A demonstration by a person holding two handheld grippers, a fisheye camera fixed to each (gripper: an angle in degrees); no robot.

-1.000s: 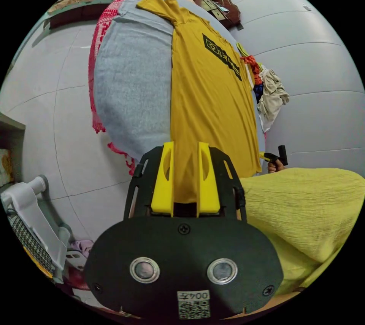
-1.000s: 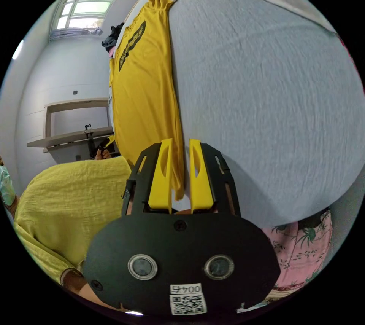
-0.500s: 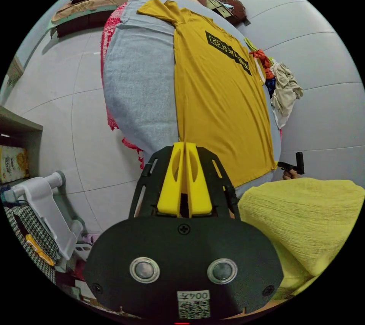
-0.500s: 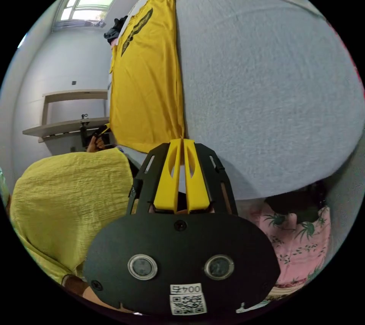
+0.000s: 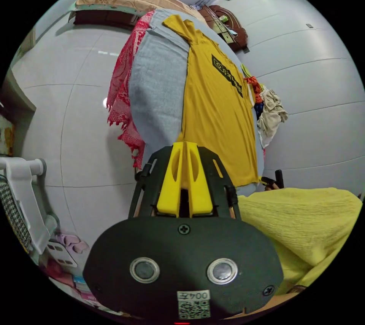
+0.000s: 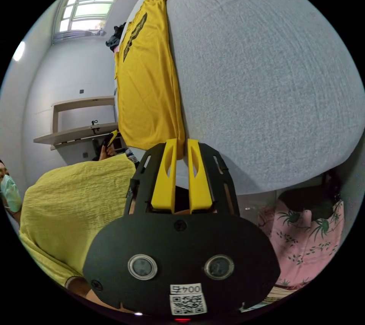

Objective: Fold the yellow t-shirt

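Lying flat on the grey-covered worktop [image 6: 266,85], the t-shirt [image 5: 216,112] is stretched lengthwise away from both tongs. The left tongs [image 5: 184,150] are pressed together on its near hem corner. The right tongs [image 6: 181,148] are seen slightly parted, the other hem corner between them; whether it is pinched cannot be told. Bare grey cover is left broad beside the shirt. A clothes pile [image 5: 268,110] is heaped at the far edge.

1. Mustard-yellow cotton t-shirt [image 5: 216,119] is showing a black printed chest block.
2. Pale grey textured bed cover [image 6: 266,85] is lying under it.
3. Red fringed woven cloth [image 5: 123,100] is hanging beside.
4. Pink floral fabric [image 6: 304,233] is showing green leaves.
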